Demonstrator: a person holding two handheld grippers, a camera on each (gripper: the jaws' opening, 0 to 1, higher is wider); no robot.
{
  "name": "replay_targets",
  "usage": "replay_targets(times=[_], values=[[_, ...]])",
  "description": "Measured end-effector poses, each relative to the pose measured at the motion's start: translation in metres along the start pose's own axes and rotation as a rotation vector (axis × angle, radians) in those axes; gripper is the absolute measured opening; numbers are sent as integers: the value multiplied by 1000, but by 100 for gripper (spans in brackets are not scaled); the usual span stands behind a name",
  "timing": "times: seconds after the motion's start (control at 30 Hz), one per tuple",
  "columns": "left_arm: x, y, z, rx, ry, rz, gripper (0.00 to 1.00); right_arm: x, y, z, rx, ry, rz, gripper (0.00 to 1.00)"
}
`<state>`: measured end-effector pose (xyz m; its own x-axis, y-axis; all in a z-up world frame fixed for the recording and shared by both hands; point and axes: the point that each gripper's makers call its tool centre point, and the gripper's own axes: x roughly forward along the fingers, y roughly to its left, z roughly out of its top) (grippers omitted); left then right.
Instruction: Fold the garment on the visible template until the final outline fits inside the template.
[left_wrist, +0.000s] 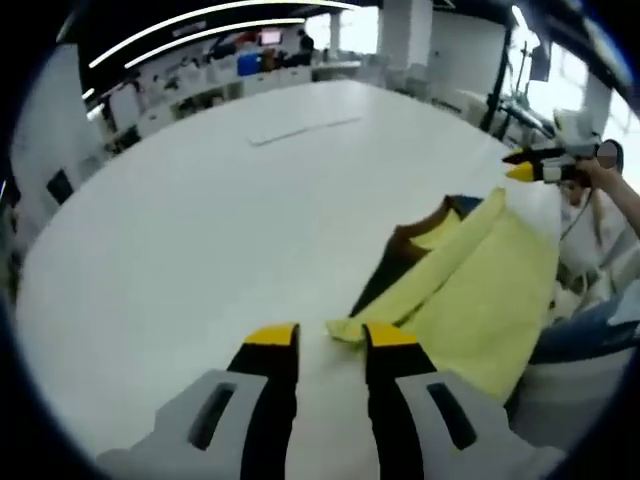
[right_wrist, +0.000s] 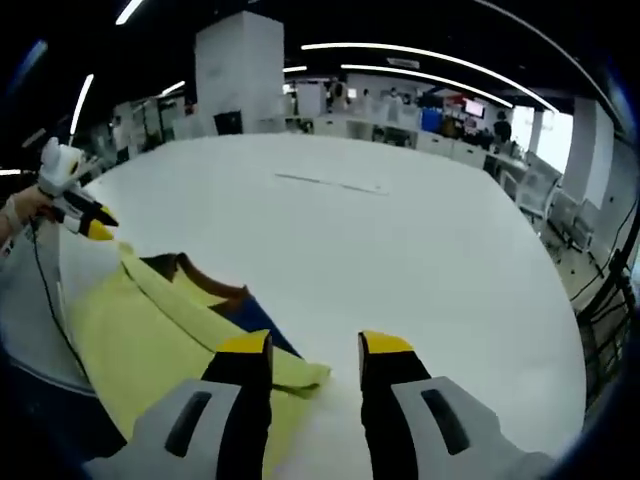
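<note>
**Yellow garment partly folded on white table, both grippers free**

Left gripper view: left gripper (left_wrist: 332, 340) low over the table (left_wrist: 200, 230), jaws apart, nothing between them. Just beyond the right jaw tip, a yellow sleeve end (left_wrist: 352, 327) of the garment (left_wrist: 480, 300). Garment lying to the right, near the table edge: yellow cloth folded in a long band over a dark blue part, brown collar (left_wrist: 415, 226) showing at the far end. Past the garment, right gripper (left_wrist: 520, 166) held in a hand (left_wrist: 598, 172), its yellow-tipped jaws close together; cannot tell whether quite closed from here. Faint line (left_wrist: 305, 130) far across the table.

Right gripper view: right gripper (right_wrist: 315, 347) above the table (right_wrist: 420, 260), jaws apart, empty. Garment (right_wrist: 150, 330) at lower left, sleeve end (right_wrist: 305, 375) beside the left jaw. Collar (right_wrist: 215, 285) and blue patch (right_wrist: 255, 318) visible. Left gripper (right_wrist: 95, 225) at far left, held clear of the cloth. Office desks and ceiling lights behind.
</note>
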<state>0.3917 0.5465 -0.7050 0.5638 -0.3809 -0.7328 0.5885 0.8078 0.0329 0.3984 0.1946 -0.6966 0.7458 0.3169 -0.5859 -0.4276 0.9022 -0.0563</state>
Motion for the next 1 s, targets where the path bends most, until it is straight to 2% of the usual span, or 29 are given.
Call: replay_targets(times=[0.03, 0.2, 0.33, 0.37, 0.53, 0.7, 0.83, 0.9, 1.0], values=[[-1, 1, 1, 23, -3, 8, 29, -1, 2, 0, -11, 2, 4, 40], [-8, -4, 5, 37, -13, -5, 34, -5, 9, 1, -36, 1, 18, 50], [-15, -4, 6, 43, -9, 6, 50, -9, 17, 3, -60, -1, 38, 59], [-17, -4, 5, 45, -2, 8, 54, -10, 22, 0, -71, 23, 58, 60], [-26, -6, -2, 84, 23, 20, 64, -14, 29, -4, -122, 43, 64, 71], [-32, -15, -5, 126, 27, 1, 81, -20, 35, -4, -125, 46, 81, 79], [-38, -18, -6, 138, 31, -11, 89, -25, 39, -2, -147, 46, 89, 84], [-41, -23, -6, 139, 28, -36, 96, -28, 40, -1, -147, 45, 94, 85], [-46, -26, -5, 154, 29, -36, 99, -30, 41, 2, -159, 47, 95, 90]])
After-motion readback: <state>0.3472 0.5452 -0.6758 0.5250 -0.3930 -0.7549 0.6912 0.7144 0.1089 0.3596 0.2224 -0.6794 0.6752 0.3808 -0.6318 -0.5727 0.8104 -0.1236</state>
